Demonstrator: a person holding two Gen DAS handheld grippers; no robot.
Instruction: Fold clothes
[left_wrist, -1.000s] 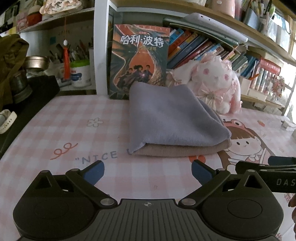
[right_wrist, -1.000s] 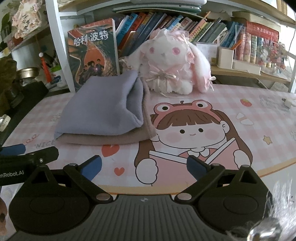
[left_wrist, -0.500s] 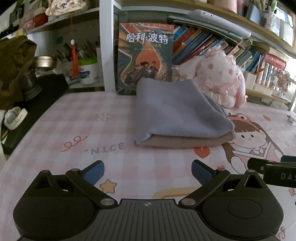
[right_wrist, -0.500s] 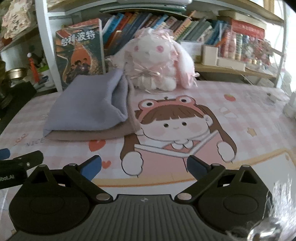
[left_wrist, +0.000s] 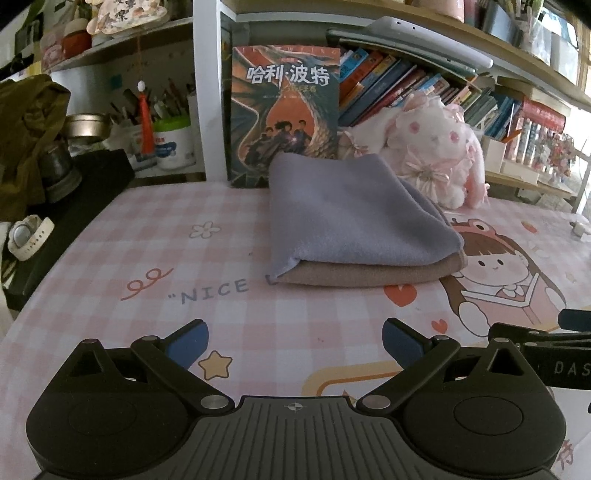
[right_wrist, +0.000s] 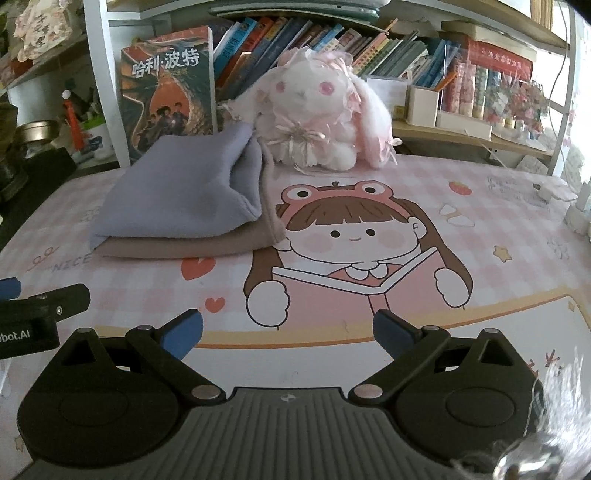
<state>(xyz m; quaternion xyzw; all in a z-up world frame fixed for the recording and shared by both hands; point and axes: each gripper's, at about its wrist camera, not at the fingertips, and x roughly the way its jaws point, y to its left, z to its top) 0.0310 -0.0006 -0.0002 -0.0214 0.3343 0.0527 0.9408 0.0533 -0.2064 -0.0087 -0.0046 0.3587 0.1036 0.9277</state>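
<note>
Nearest, left gripper (left_wrist: 295, 341) and right gripper (right_wrist: 288, 332) spread wide, holding nothing, above bare pink mat (left_wrist: 155, 258). Farther on, folded cloth (left_wrist: 351, 225), lilac over tan, well apart from both. Behind, touching its far edge, book (left_wrist: 286, 110) and plush rabbit (right_wrist: 314, 110).

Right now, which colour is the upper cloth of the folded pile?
The upper cloth is lavender grey, over a beige cloth; clearest in the left wrist view.
</note>
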